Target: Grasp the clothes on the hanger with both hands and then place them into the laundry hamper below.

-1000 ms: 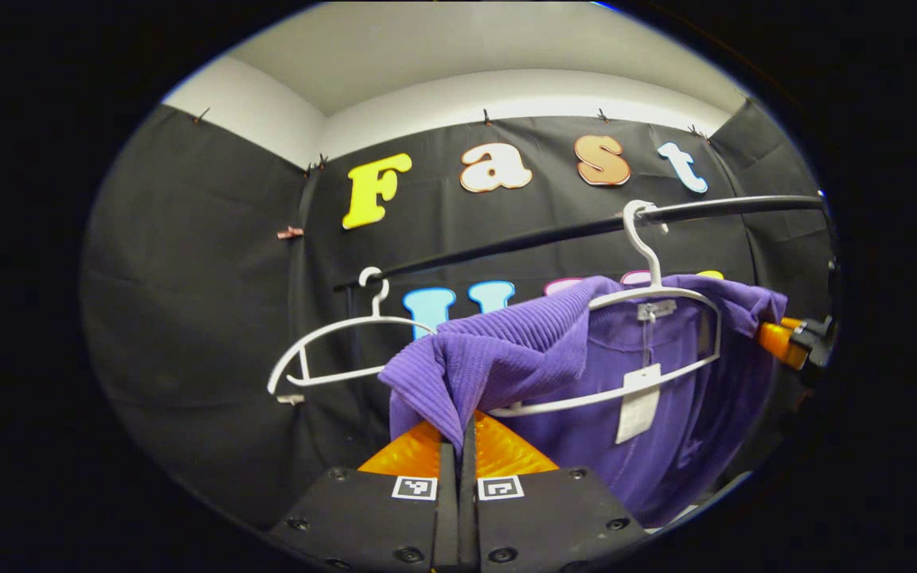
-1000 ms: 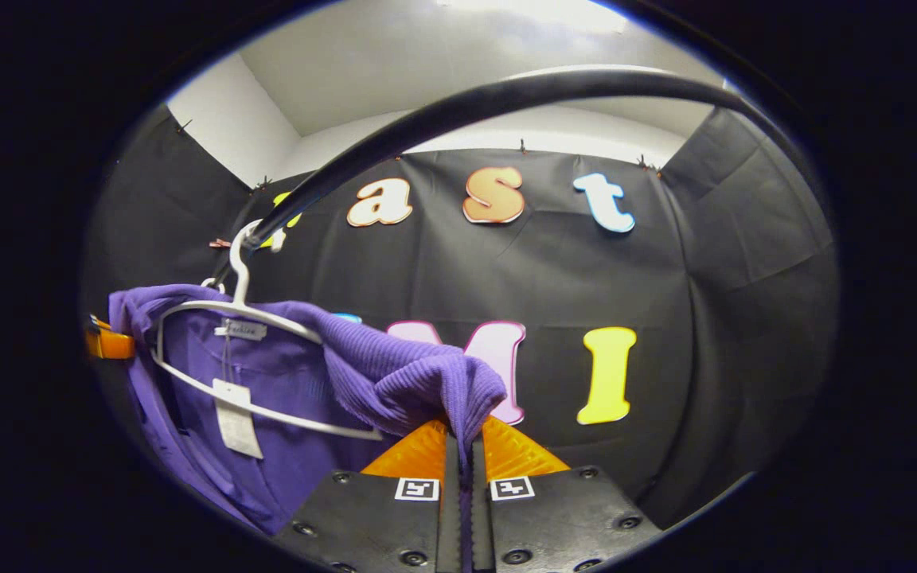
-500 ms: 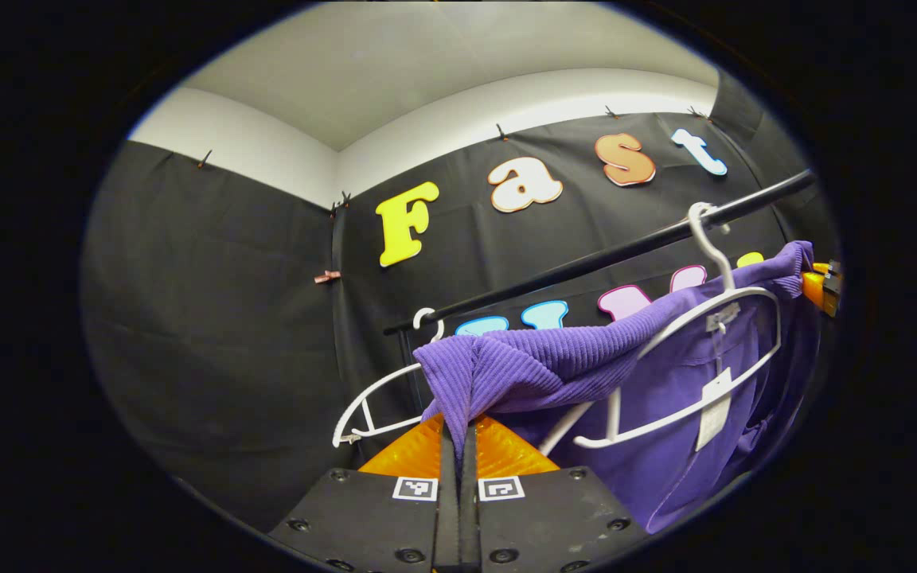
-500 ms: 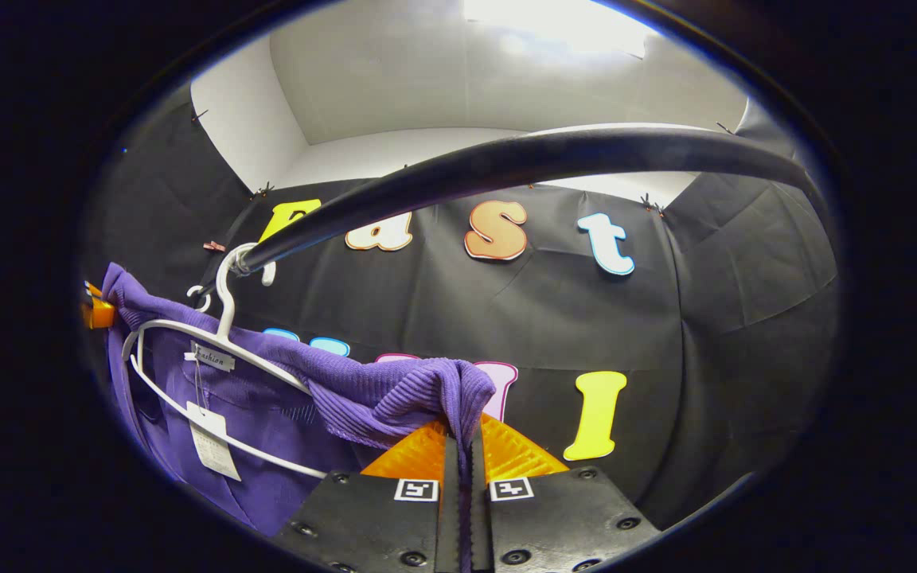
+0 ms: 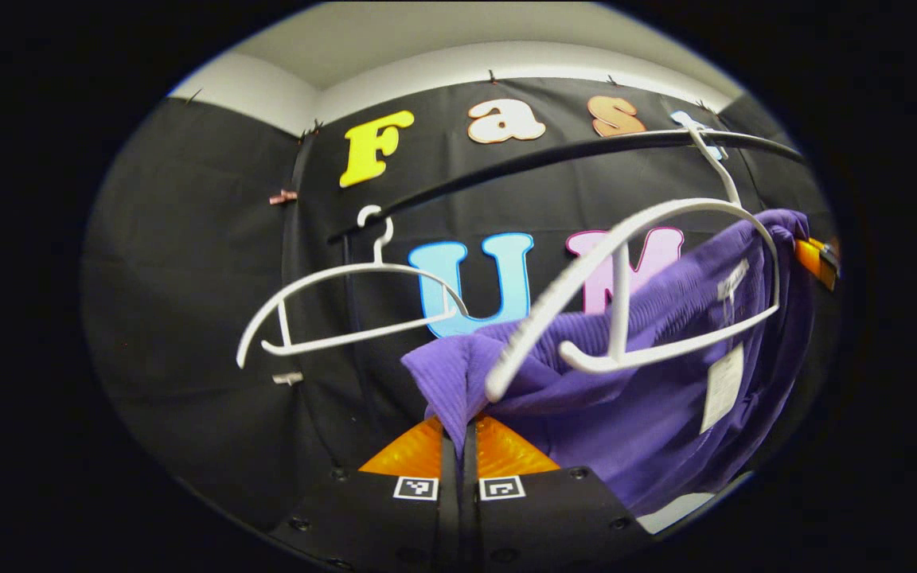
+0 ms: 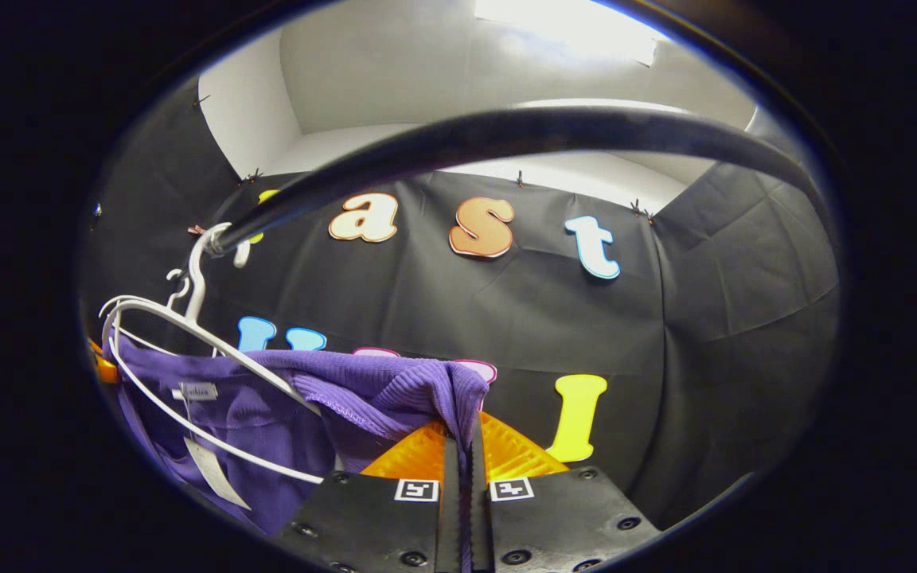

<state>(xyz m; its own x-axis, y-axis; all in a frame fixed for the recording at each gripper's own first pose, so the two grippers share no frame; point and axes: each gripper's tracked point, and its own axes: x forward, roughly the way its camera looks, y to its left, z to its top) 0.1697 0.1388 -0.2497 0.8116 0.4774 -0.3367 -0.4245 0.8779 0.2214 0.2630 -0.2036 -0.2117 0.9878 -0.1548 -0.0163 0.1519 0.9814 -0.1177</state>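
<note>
Left gripper view, tool: the left gripper (image 5: 458,434) is seen at the bottom centre, its fingers pressed together on a fold of the purple garment (image 5: 649,398).
Left gripper view, garment: it is spread from the pinched fold at lower centre up to the right edge of the frame, where its far shoulder is held by the right gripper (image 5: 817,263).
Left gripper view, hanger: the white hanger (image 5: 626,278) is tilted, its near arm bare and lying across the cloth; its hook is caught on the black rail (image 5: 554,155) at upper right.
Left gripper view, neighbour: an empty hanger (image 5: 347,310) is hung on the same rail at centre left.
Right gripper view, tool: the right gripper (image 6: 462,446) is clamped on the other shoulder of the purple garment (image 6: 267,422) at bottom centre.
Right gripper view, garment: it is stretched leftward from the fingers to the lower left edge, a paper tag (image 6: 208,473) dangling from it.
Right gripper view, hanger: the white hanger (image 6: 188,358) is at left, above and partly inside the cloth.
Key relation: the garment's long axis is judged to run from one gripper to the other, roughly along the rail, with the hanger above its middle.
Next move: an even downward pull by both grippers is judged necessary to clear the hanger, the hamper being said to lie below.
</note>
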